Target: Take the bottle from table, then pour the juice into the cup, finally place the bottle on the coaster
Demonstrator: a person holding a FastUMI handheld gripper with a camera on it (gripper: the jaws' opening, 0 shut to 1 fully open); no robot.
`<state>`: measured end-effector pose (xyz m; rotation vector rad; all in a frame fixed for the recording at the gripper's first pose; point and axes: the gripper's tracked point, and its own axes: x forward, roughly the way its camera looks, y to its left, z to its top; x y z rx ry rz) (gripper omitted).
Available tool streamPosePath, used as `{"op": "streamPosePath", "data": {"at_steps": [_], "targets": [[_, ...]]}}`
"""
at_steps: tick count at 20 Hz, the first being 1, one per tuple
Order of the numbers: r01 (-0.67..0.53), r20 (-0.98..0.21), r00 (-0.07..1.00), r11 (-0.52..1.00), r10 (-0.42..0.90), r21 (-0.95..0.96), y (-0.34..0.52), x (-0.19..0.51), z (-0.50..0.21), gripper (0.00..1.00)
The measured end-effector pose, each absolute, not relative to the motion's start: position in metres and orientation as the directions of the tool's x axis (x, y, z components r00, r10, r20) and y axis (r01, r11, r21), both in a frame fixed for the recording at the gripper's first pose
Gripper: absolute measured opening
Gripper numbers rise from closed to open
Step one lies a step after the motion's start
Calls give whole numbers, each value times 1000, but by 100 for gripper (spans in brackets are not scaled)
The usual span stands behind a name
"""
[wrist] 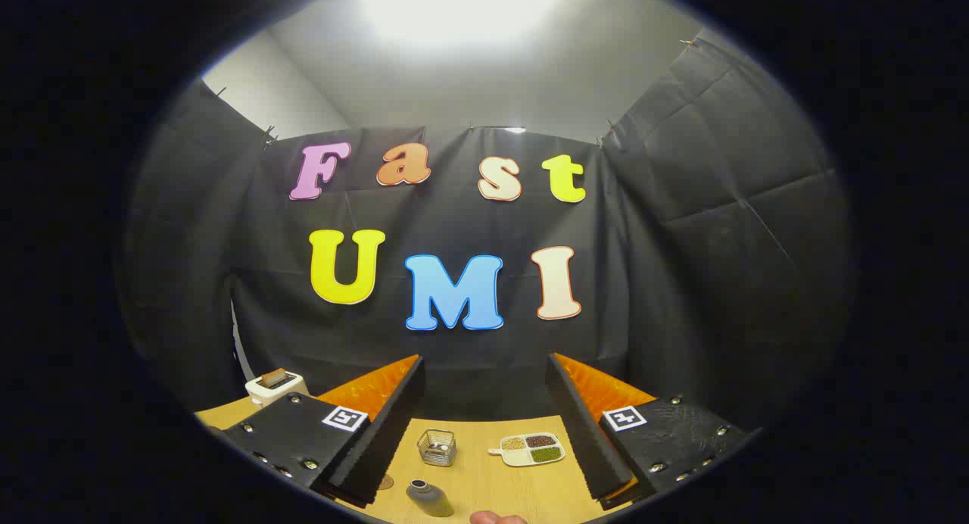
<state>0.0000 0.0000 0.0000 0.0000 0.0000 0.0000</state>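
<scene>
The fingers (394, 410) of the gripper (484, 372) stand wide apart and hold nothing, touching no object. Between them, low on the wooden table (500, 486), the dark grey bottle (429, 498) stands free, with a small wire basket (437, 447) and a divided dish of grains (528, 449) beyond it. A white toaster (275, 388) sits off past the left finger.

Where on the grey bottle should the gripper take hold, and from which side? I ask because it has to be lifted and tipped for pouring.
Grip the grey bottle around its wide body, below the narrow neck, since that part looks broad enough to stay steady when tipped. It stands about upright on the table, so come level from the near side. The gripper is open, with the bottle low between its fingers.
</scene>
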Motion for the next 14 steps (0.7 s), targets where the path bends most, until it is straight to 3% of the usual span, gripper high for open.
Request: {"op": "streamPosePath", "data": {"at_steps": [14], "targets": [[-36,5,999,999,36,33,11,4,-8,97]]}}
